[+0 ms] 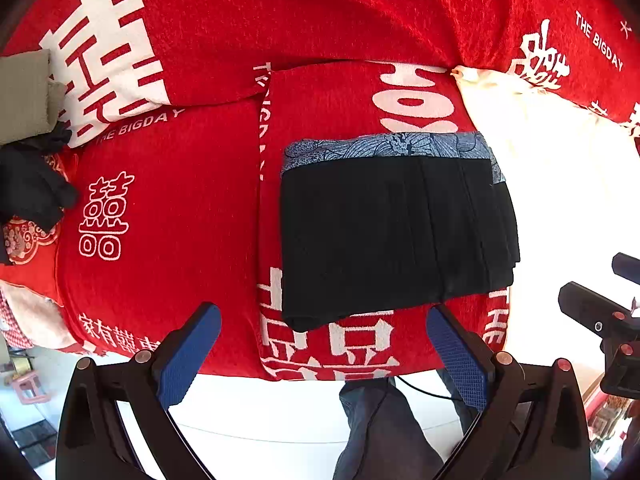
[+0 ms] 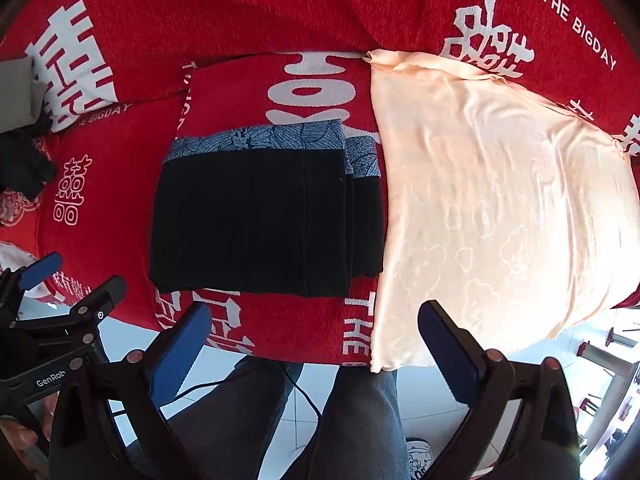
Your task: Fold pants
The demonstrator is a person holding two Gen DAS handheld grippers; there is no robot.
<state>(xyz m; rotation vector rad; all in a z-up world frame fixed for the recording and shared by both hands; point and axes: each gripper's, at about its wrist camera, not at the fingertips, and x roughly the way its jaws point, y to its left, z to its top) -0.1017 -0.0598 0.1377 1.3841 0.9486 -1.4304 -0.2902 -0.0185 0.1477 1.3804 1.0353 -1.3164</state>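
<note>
— Lying where, the pants [image 1: 394, 232]?

— Lying folded into a compact black rectangle on the red blanket [image 1: 172, 208], near its front edge, with a blue patterned band [image 1: 384, 146] showing along the far side. Resting in stacked layers, edges stepping out toward the right.

— And beside them?

— Bordering on the cream cloth [image 2: 492, 200], spreading over the blanket to the right; right edge of the pants touching or just overlapping it. Sitting well apart at far left, a dark bundle [image 1: 28, 188] and a grey cushion [image 1: 24, 96].

— Holding anything, the left gripper [image 1: 324, 354]?

— Holding nothing. Hanging above the blanket's near edge, blue pads [image 1: 188, 356] spread wide, just short of the pants' front corner.

— The right gripper [image 2: 314, 350]?

— Likewise gaping, pads [image 2: 180, 354] far apart, gripping nothing, hovering in front of the blanket's edge over grey-trousered legs [image 2: 352, 420] and white floor [image 2: 436, 404]. Showing at the left of the right wrist view, the other gripper's body.
</note>
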